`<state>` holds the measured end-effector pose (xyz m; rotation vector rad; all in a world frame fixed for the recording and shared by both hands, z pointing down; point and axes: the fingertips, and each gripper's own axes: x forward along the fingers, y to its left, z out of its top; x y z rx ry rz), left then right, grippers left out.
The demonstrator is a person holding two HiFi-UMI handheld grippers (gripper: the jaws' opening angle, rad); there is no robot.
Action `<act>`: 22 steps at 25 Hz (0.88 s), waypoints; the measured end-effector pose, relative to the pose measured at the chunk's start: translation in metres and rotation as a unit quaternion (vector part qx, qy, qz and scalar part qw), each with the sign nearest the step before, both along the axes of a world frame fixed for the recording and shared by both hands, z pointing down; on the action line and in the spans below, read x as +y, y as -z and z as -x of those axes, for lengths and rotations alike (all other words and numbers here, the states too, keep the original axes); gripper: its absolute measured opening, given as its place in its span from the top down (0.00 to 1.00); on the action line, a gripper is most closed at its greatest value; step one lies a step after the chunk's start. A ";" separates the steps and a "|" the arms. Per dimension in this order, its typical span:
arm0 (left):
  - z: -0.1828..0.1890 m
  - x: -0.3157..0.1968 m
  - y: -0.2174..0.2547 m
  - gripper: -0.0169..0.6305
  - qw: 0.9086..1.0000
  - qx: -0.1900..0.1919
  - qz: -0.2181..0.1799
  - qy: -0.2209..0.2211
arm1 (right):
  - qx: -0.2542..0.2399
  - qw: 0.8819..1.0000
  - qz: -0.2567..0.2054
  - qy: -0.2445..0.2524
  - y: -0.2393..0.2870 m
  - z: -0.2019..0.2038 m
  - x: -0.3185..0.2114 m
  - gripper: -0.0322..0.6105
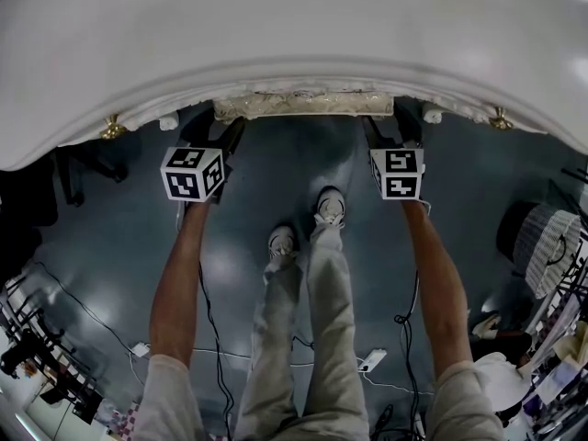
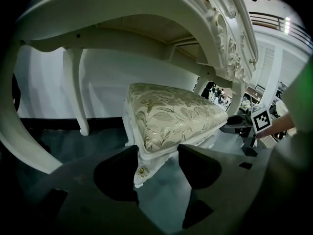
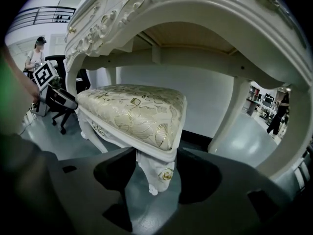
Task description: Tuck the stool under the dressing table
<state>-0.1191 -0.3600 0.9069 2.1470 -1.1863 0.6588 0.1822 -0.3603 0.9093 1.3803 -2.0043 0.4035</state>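
The white dressing table (image 1: 294, 26) fills the top of the head view. Only the front rim of the stool (image 1: 303, 106) shows under its edge. The stool has a gold floral cushion (image 2: 171, 114) and carved white legs. It stands in the kneehole, below the table's apron (image 3: 195, 9). My left gripper (image 1: 231, 132) is shut on the stool's near left corner, and the corner leg (image 2: 145, 166) is pinched between its jaws. My right gripper (image 1: 373, 129) is shut on the near right corner, around the leg (image 3: 159, 170).
Table legs (image 2: 80, 92) (image 3: 230, 121) flank the kneehole, with a white wall behind. The person's feet (image 1: 329, 208) stand on the dark glossy floor. Cables (image 1: 216, 338) and a power strip (image 1: 372, 361) lie behind. An office chair (image 3: 61, 106) is at one side and clutter (image 1: 542, 237) at the right.
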 end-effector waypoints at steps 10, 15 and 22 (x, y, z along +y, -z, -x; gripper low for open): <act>0.004 -0.029 0.003 0.59 1.000 -0.015 -0.005 0.004 | -0.004 1.000 -0.009 0.007 0.002 0.004 -0.021 0.57; 0.003 -0.033 0.004 0.59 1.000 -0.022 -0.004 0.004 | -0.005 1.000 -0.011 0.010 0.002 0.003 -0.025 0.57; 0.004 -0.042 0.006 0.59 1.000 -0.026 -0.008 0.009 | -0.006 1.000 -0.012 0.015 0.002 0.003 -0.036 0.56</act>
